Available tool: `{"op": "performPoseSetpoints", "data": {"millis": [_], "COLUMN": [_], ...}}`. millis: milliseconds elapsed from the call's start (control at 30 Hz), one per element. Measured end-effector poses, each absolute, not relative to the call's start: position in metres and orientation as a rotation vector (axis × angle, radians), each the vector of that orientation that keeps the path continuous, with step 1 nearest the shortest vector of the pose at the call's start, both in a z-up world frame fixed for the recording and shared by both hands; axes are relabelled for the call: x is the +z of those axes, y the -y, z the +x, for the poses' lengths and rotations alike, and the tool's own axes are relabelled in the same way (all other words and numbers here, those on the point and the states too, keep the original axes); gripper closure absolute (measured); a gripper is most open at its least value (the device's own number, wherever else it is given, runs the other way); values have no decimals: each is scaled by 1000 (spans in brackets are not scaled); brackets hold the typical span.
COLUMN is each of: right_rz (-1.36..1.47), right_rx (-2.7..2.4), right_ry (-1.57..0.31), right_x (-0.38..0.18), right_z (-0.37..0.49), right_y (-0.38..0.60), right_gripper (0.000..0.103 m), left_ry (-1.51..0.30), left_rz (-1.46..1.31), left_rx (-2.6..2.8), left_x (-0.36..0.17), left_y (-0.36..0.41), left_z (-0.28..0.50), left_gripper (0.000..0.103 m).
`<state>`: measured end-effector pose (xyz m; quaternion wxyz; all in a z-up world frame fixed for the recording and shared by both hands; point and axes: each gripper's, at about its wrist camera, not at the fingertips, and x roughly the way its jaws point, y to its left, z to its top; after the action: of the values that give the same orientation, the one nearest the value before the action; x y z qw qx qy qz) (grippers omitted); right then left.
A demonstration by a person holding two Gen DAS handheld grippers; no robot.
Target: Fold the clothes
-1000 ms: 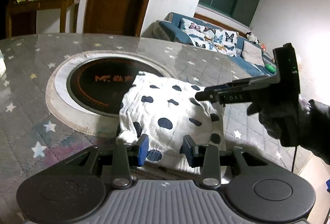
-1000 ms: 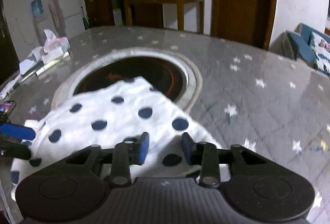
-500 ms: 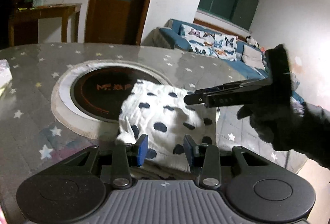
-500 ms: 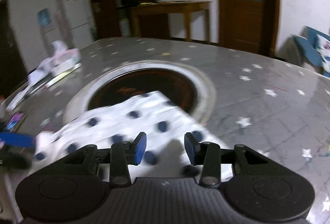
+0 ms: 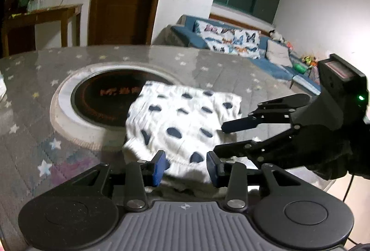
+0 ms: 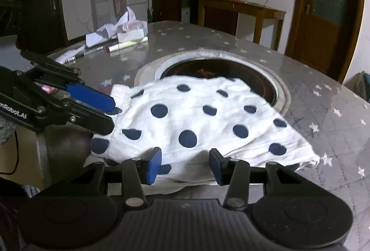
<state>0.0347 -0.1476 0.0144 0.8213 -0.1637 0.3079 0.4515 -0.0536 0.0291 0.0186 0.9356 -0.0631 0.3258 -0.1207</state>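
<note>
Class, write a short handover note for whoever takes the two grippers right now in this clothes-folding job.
Left gripper: open, empty, at the near edge of the white garment with navy polka dots.
Right gripper: open, empty, at the garment's other edge.
The garment lies in a folded, roughly rectangular bundle on the grey star-patterned table cover, partly over the round black inset cooktop.
Done: folds laid, cloth released.
Left: possibly a final fold or tidying; I cannot tell.
</note>
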Motion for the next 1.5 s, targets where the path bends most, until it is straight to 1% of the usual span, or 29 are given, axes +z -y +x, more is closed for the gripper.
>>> {"op": "performPoseSetpoints", "data": {"millis": [33, 267, 333, 533, 600, 767, 833, 933, 1000, 1100, 1167, 1200, 1500], "right_rz": [-328, -203, -184, -122, -88, -30, -35, -46, -54, -69, -80, -85, -78], "right_rx": [954, 827, 783, 708, 708, 716, 714, 714, 714, 702, 683, 672, 539], "right_ry": [-656, -649, -657, -727, -760, -813, -819, -830, -830, -818, -807, -802, -779], "right_x": [18, 26, 25, 6, -1, -13, -12, -11, -9, -7, -4, -3, 0], "right_z": [39, 87, 105, 153, 161, 170, 168, 164, 161, 154, 146, 143, 105], "right_y": [150, 165, 168, 170, 172, 177, 176, 174, 174, 175, 178, 181, 229], "right_gripper": [56, 56, 55, 54, 54, 54, 58, 70, 81, 90, 92, 93, 93], "left_ry": [-666, -681, -673, -691, -702, -728, -739, -761, -767, -774, -777, -776, -758], "left_rz": [-125, -108, -112, -139, -155, -196, -212, -247, -261, -275, -287, -295, -292], "left_rx": [-250, -253, -252, -202, -190, -159, -147, -142, -144, -150, -154, -157, -194], "left_x": [18, 13, 17, 18, 17, 12, 10, 5, 2, -1, -3, -4, -5], "left_y": [-28, -23, -25, -36, -40, -47, -50, -53, -54, -55, -56, -56, -45], "left_z": [-53, -54, -57, -62, -63, -65, -66, -64, -64, -60, -56, -54, -25], "left_gripper": [58, 57, 55, 49, 47, 44, 43, 43, 43, 45, 45, 47, 50]}}
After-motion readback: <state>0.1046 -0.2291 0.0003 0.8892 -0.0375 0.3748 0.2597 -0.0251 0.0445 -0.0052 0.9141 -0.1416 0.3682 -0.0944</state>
